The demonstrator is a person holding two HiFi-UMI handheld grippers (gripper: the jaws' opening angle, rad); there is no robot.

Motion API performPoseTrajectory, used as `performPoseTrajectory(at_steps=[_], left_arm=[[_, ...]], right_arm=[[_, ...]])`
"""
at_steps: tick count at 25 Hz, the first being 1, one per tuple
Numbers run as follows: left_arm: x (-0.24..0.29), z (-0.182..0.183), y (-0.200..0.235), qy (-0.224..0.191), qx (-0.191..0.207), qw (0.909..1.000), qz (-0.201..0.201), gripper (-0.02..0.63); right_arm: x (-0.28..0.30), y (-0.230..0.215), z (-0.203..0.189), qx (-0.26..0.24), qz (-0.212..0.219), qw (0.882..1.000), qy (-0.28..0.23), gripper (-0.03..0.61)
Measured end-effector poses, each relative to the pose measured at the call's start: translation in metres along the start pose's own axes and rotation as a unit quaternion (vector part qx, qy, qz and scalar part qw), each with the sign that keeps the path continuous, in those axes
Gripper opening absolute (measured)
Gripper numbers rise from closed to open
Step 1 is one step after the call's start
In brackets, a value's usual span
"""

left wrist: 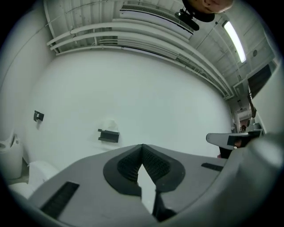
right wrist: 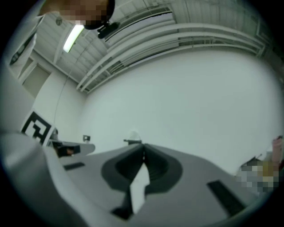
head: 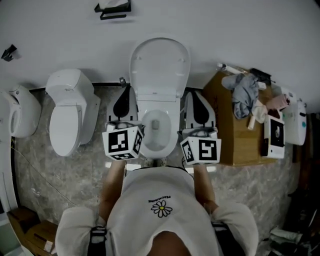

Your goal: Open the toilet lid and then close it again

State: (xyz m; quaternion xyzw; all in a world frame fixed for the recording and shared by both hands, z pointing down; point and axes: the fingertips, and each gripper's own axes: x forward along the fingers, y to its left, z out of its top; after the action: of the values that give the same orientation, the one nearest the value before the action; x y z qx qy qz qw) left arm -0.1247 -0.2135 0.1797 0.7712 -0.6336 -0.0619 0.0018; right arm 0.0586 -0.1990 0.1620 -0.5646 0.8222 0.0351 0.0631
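Note:
In the head view the white toilet (head: pixel 156 131) stands right in front of me with its lid (head: pixel 160 62) raised upright against the white wall, so the bowl shows. My left gripper (head: pixel 123 92) hangs beside the bowl's left side and my right gripper (head: pixel 194 95) beside its right side; both are apart from the lid. In the left gripper view the left gripper (left wrist: pixel 142 145) has its jaws together with nothing between them, facing the wall. In the right gripper view the right gripper (right wrist: pixel 143 145) is likewise shut and empty.
A second white toilet (head: pixel 70 112) with its lid down stands to the left, with another white fixture (head: pixel 17 110) beyond it. A wooden cabinet (head: pixel 240 125) carrying cloths and small items stands to the right. A black holder (head: pixel 112 7) hangs on the wall above.

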Motion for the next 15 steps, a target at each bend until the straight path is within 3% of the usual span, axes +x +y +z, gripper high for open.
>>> performPoseTrajectory(at_steps=[5, 15], left_arm=[[-0.026, -0.023, -0.003, 0.025, 0.004, 0.9997, 0.002, 0.020], [-0.031, -0.020, -0.006, 0.016, 0.010, 0.9998, 0.003, 0.020]], right_arm=[[-0.024, 0.009, -0.025, 0.026, 0.002, 0.999, 0.031, 0.031], [-0.034, 0.002, -0.037, 0.037, -0.008, 0.998, 0.047, 0.031]])
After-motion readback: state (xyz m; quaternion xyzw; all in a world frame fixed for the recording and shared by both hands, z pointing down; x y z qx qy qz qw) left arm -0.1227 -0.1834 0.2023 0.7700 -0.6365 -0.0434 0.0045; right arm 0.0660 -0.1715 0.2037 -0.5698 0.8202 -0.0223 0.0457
